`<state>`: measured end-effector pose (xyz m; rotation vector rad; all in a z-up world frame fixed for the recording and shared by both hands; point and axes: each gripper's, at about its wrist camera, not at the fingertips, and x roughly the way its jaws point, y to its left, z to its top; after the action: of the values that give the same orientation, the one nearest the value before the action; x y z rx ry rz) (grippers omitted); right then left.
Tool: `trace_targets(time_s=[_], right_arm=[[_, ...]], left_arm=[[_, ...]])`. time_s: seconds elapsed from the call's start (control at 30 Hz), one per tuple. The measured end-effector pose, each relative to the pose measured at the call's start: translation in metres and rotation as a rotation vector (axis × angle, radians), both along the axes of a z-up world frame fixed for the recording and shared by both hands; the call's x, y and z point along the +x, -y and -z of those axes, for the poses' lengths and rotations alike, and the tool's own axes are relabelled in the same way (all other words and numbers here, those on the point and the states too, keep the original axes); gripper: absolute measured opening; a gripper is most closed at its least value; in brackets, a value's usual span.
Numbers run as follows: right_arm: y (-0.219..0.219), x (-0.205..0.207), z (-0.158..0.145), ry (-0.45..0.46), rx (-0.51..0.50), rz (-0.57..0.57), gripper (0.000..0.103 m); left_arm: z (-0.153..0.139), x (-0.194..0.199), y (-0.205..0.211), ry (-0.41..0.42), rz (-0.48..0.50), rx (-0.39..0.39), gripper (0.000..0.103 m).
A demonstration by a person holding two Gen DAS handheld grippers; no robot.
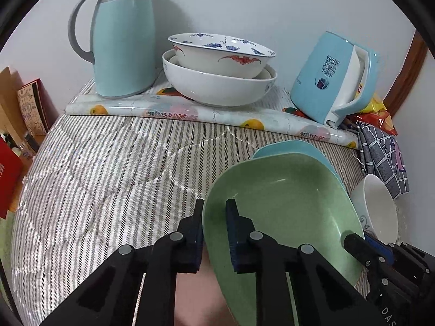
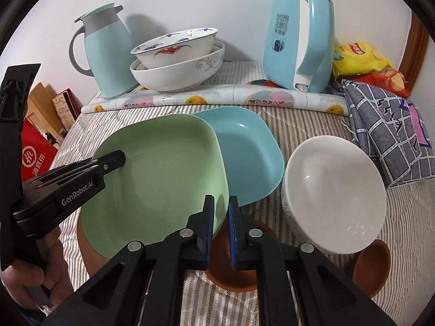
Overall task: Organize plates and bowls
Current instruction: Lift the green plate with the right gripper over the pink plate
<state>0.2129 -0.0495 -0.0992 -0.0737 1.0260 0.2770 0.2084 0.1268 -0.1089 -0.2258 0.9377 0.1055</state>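
Striped cloth (image 1: 95, 168) covers the table against a pale wall (image 1: 272, 5).

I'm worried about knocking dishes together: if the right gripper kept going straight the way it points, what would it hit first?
The right gripper is shut on the green plate rim. Straight ahead lies the blue plate, probably first contact, though depth is unclear.

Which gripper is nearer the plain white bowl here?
Right. The right gripper clamps the green plate on the edge next to the white bowl; the left gripper clamps the plate's opposite edge, a plate's width further away.
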Motion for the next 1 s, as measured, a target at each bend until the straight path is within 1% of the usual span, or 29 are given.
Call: trace_targets(time_s=[0.53, 1.0], right_arm=[[-0.013, -0.028, -0.017, 0.044, 0.004, -0.033, 0.009], [-0.025, -0.049, -0.017, 0.046, 0.009, -0.059, 0.009]], left_arm=[[-0.016, -0.033, -0.011, 0.031, -0.027, 0.006, 0.015], [-0.016, -0.059, -0.022, 0.027, -0.054, 0.014, 0.015]])
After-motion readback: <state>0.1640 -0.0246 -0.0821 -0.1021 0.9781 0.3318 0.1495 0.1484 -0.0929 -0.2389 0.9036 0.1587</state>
